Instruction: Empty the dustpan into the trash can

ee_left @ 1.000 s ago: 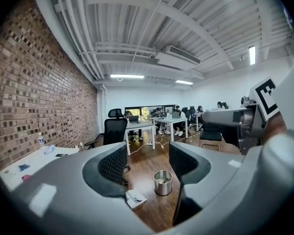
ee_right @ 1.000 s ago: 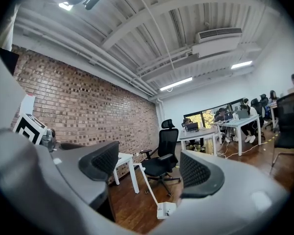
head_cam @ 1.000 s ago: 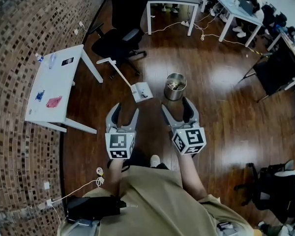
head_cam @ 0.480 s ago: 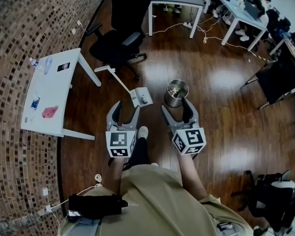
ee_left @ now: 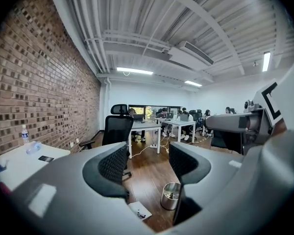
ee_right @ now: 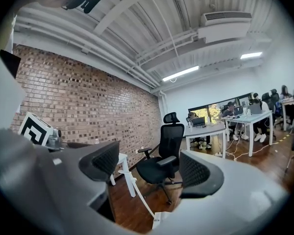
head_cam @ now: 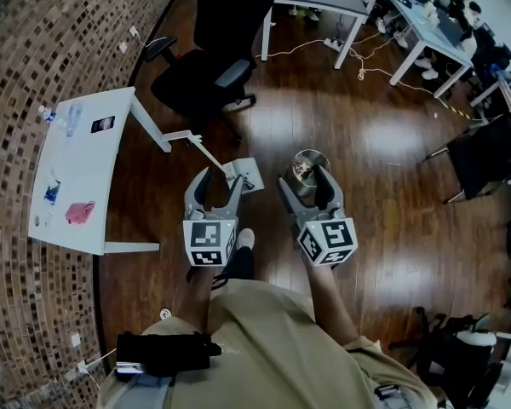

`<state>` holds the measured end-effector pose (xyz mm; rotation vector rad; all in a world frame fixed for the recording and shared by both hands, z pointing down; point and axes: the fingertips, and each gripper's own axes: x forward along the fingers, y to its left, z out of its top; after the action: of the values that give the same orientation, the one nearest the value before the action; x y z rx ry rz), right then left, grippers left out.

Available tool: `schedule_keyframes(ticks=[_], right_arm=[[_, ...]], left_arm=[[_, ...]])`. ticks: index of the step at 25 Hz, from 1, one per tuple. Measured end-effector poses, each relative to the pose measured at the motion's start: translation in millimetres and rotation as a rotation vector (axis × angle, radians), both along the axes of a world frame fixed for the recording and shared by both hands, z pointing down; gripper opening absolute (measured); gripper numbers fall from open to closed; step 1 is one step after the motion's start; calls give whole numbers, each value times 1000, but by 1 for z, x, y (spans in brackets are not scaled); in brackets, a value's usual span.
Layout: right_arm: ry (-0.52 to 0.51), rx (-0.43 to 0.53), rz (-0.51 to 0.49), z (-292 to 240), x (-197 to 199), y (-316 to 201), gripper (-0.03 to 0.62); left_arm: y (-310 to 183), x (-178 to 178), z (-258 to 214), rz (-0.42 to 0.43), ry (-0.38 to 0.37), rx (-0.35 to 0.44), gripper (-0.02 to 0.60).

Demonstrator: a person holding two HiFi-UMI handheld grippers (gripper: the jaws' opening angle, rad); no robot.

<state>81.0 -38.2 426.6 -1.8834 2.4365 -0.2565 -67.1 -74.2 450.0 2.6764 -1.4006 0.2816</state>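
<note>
Dark polished wood flooring (head_cam: 366, 143) runs through an office room, bounded on one side by a brick wall (head_cam: 34, 49). Both tools are held out side by side, apart, in front of the person's body.

The left gripper (head_cam: 220, 180) is held with its jaws partly open and nothing is gripped. Only floor and a black office chair (head_cam: 213, 66) farther ahead are seen between its ribbed pads (ee_left: 111, 164). The right gripper (head_cam: 302, 181) is likewise partly open and empty, and the same chair is framed between its jaws in its own view.

The dustpan (head_cam: 244, 175) is found on the floor just ahead of the left gripper's tips and slightly to their right. Its white pan is laid flat with a little dark debris on it. Its long white handle (head_cam: 200, 143) is slanted away to the left, toward a white table (head_cam: 85, 169). It is touched by neither gripper.

The trash can (head_cam: 309, 162), a round metal bin, is stood upright just ahead of the right gripper. In the head view its near rim is overlapped by that gripper's jaws, and scraps can be made out inside. Dustpan and can are set near each other without touching.

The table is located well to the left of the left gripper. A light shoe (head_cam: 245, 239) is seen between the two grippers, nearer the body.
</note>
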Motion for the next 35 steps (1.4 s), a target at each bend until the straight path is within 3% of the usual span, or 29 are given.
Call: schedule_keyframes(ticks=[11, 17, 23, 30, 35], right_arm=[[10, -18, 32, 0, 26, -121, 367], [12, 1, 66, -12, 35, -160, 367], [30, -55, 55, 8, 75, -174, 367], [52, -25, 10, 2, 125, -214, 367], [29, 13, -60, -1, 127, -241, 367]], left_arm=[[-121, 15, -9, 22, 39, 2, 249], [-171, 18, -25, 33, 66, 5, 249], [-193, 59, -12, 33, 41, -2, 250], [-214, 120, -20, 27, 17, 9, 250], [-228, 140, -31, 1, 4, 47, 259]])
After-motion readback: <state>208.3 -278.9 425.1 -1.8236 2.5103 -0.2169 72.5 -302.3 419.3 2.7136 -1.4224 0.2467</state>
